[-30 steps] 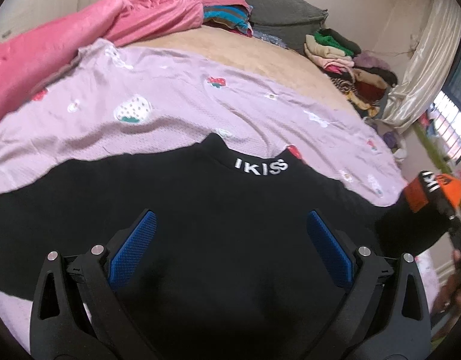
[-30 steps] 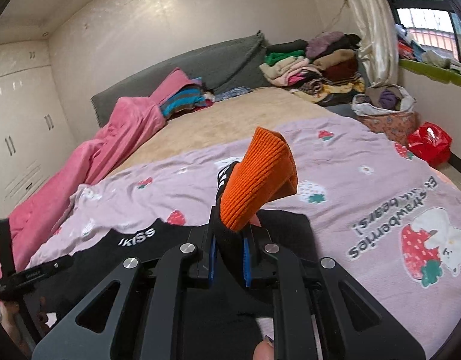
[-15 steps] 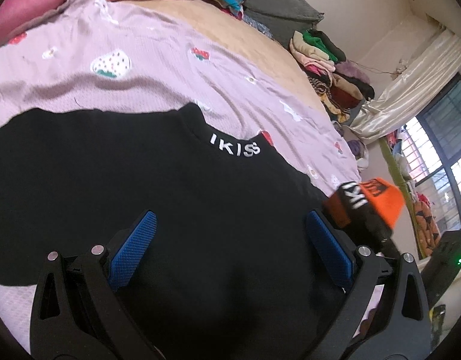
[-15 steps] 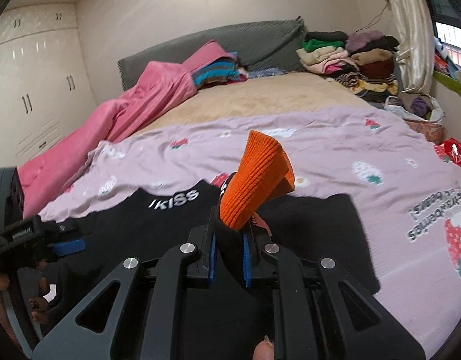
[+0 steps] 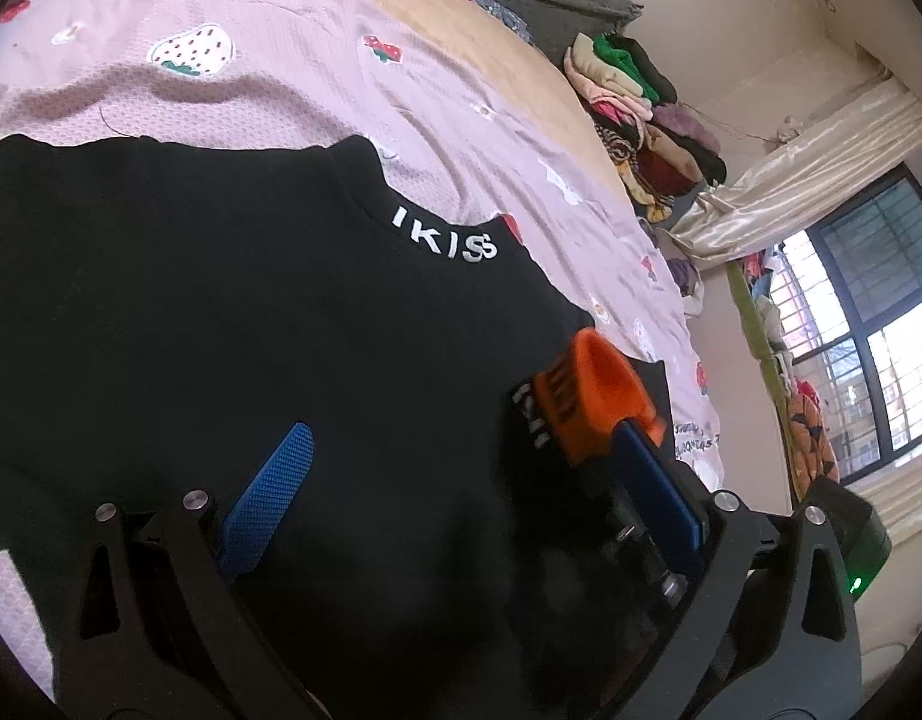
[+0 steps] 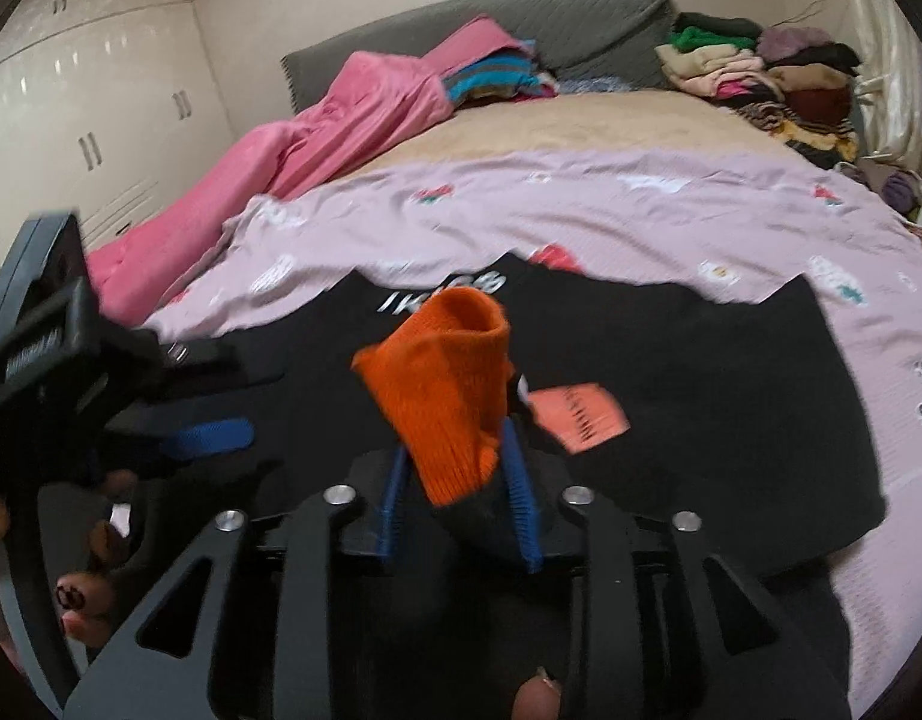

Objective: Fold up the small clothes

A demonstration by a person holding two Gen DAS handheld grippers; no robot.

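Right tool [image 6: 461,474] pinches the orange cuff [image 6: 449,384] over the black sweater [image 5: 251,312] (collar reads IKISS) spread on the bed's pink sheet [image 5: 269,78]; left tool [image 5: 461,498] hovers, blue pads apart

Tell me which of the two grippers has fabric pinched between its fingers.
The right gripper: its blue pads are closed on the orange-cuffed sleeve of the black top. The left gripper hangs over the top with its fingers spread wide, gripping nothing.
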